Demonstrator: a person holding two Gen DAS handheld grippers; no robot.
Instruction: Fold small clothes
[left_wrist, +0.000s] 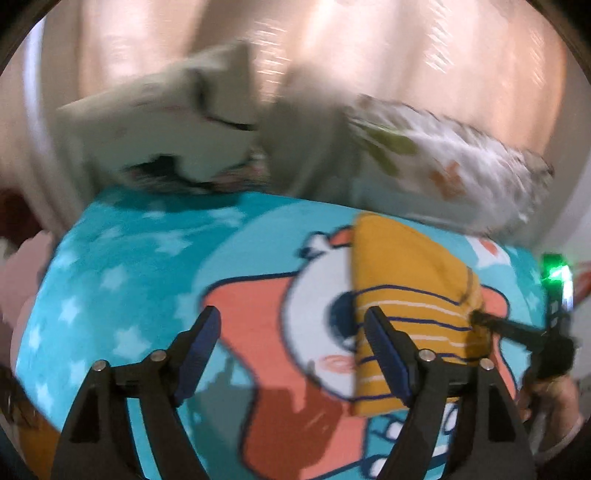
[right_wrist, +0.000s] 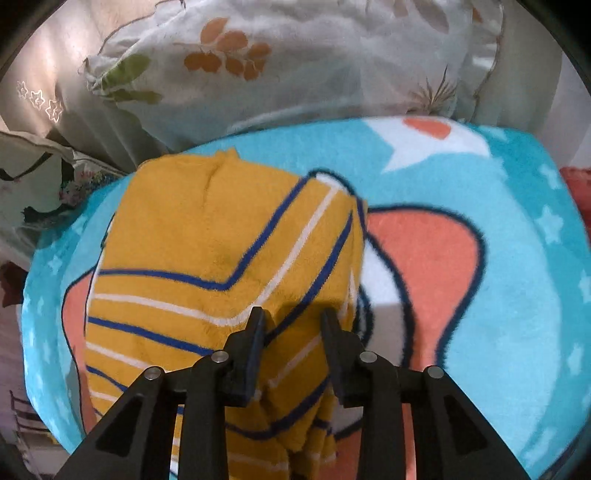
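A small mustard-yellow garment (right_wrist: 207, 240) with blue and white stripes lies folded on a turquoise cartoon blanket (right_wrist: 498, 240). My right gripper (right_wrist: 292, 317) stands over its near right corner. Its jaws are partly apart, and a fold of the cloth lies loosely between the fingers. In the blurred left wrist view, the same garment (left_wrist: 406, 280) lies to the right on the blanket (left_wrist: 129, 277). My left gripper (left_wrist: 291, 321) is wide open above the blanket's cartoon print, with nothing between its fingers. The right gripper (left_wrist: 480, 319) reaches the garment's right edge there.
A floral pillow (right_wrist: 295, 74) lies beyond the blanket, and a second pillow (right_wrist: 37, 177) is at the left. In the left wrist view, both pillows (left_wrist: 443, 166) (left_wrist: 166, 122) show blurred before a pale curtain (left_wrist: 369, 44). A person's hand (left_wrist: 554, 398) holds the right gripper.
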